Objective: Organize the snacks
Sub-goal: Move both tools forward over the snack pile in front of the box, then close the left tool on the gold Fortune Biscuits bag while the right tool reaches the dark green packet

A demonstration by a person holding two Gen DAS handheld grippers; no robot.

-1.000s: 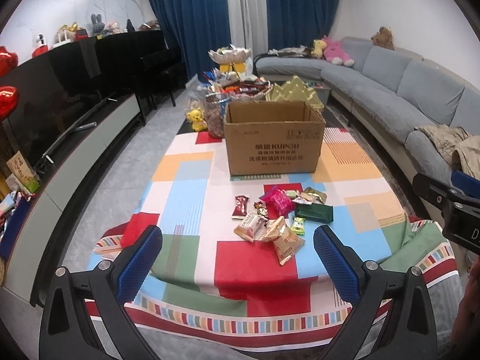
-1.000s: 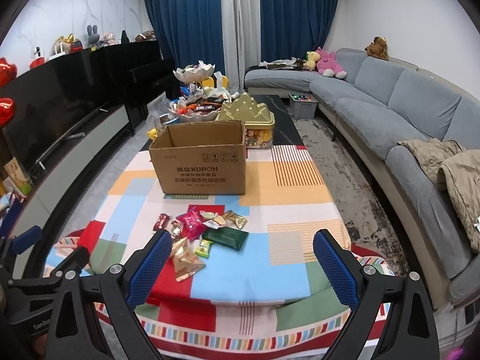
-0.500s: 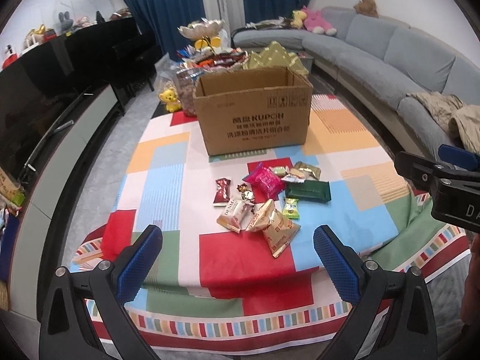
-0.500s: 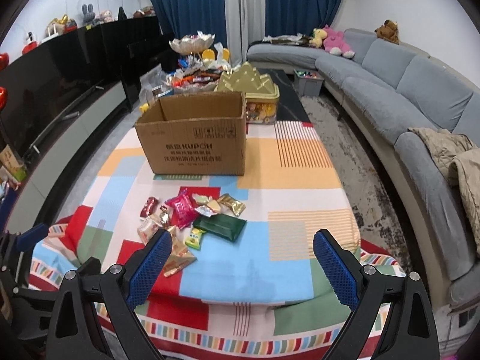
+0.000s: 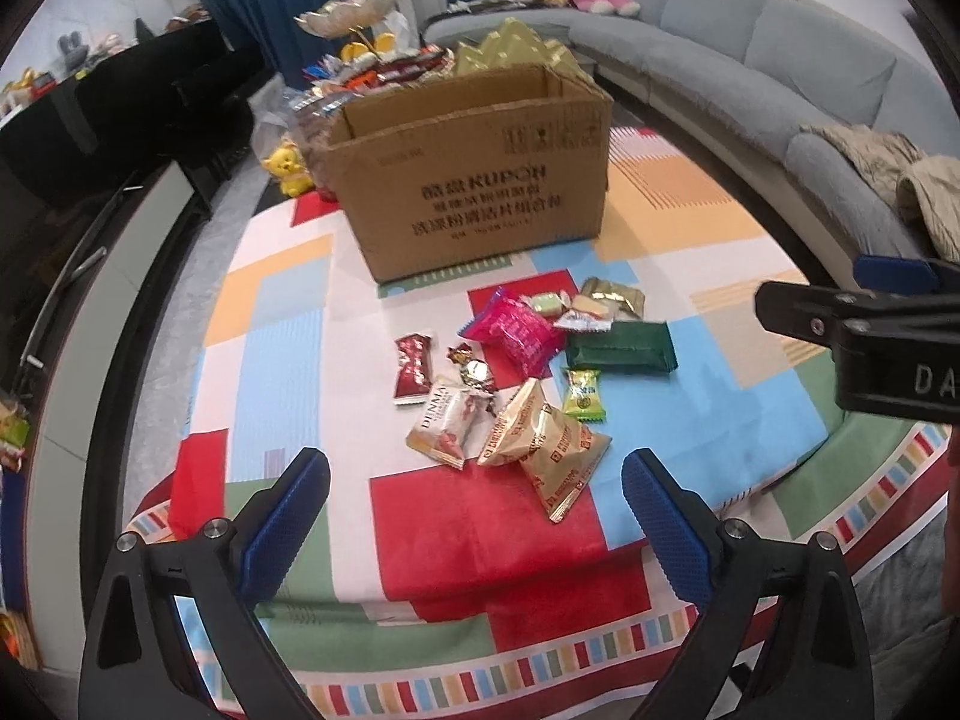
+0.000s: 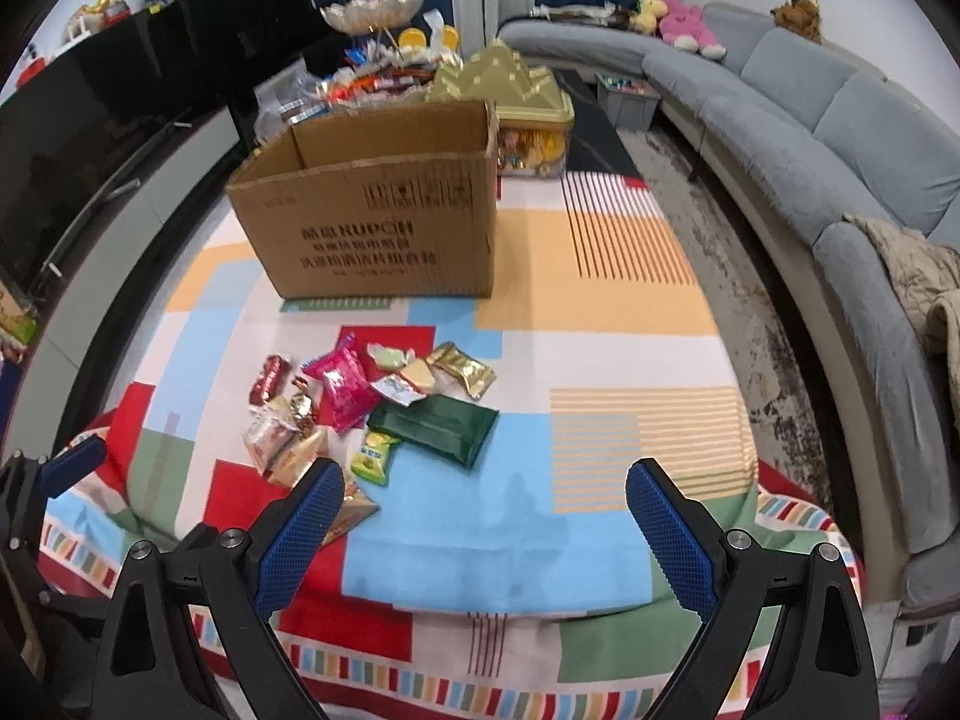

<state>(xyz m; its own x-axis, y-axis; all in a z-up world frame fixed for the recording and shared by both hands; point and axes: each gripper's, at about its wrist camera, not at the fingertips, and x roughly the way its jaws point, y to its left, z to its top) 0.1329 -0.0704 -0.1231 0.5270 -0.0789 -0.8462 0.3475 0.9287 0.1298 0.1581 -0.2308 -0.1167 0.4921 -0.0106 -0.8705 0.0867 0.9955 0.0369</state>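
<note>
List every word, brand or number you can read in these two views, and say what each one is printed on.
"KUPON": front of the cardboard box; the Chinese lines beneath it are too blurred to read.
"DENMA": pale snack packet.
"DA": body of the right claw, cut off by the frame edge.
Gold packets: red print too small to read.
Green candy and the other wrappers: unreadable.

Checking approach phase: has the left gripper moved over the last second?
Yes. The left gripper has moved forward and down toward the brown cardboard box, which looms larger.
</note>
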